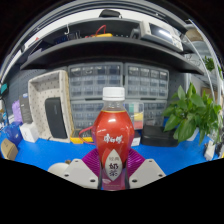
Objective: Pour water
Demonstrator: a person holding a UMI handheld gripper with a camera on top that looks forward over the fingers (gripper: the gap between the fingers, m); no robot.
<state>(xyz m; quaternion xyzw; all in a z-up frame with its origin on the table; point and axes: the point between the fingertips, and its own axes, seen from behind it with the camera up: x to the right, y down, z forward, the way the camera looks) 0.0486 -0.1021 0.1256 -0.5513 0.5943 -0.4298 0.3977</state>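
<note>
A clear plastic bottle (113, 135) with a white cap and a red and white label stands upright between my fingers. My gripper (113, 170) is shut on the bottle's lower body, and both magenta pads (92, 163) press against its sides. The bottle's base is hidden behind the fingers. It appears held above the blue table (50, 152).
A green plant (192, 112) stands to the right. To the left are a white framed box (48, 103) and small items near it. A grey shelf (110, 45) with things on it runs across the back, over a windowed wall.
</note>
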